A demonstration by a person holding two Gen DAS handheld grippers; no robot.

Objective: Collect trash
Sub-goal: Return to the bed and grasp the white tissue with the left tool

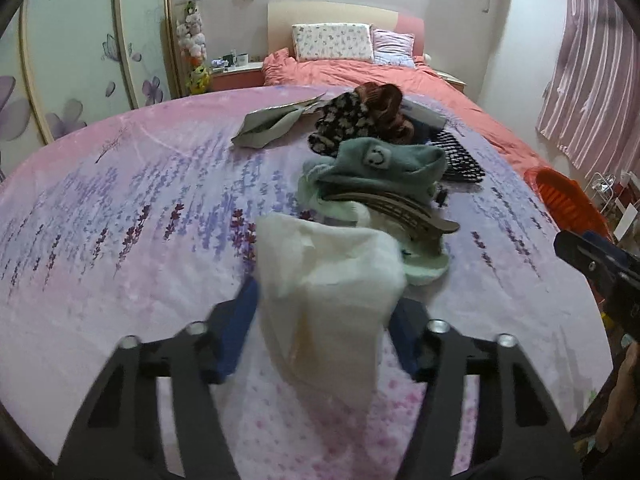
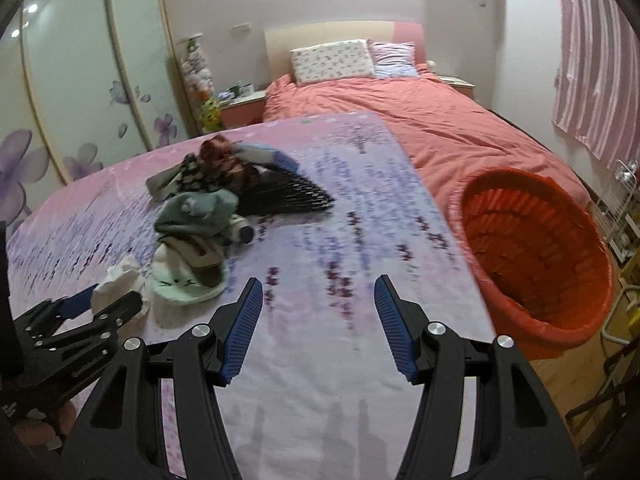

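My left gripper [image 1: 324,316] pinches the tissue [image 1: 328,280]; right gripper [image 2: 318,320] gapes empty. I'd swing the tissue toward three o'clock, releasing over the bin [image 2: 536,248].

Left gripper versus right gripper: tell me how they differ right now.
The left gripper is shut on a crumpled white tissue; the right gripper is open and holds nothing. The left sits close by the clothes pile; the right points at bare sheet, nearer the orange basket. Both have black frames and blue ribbed pads.
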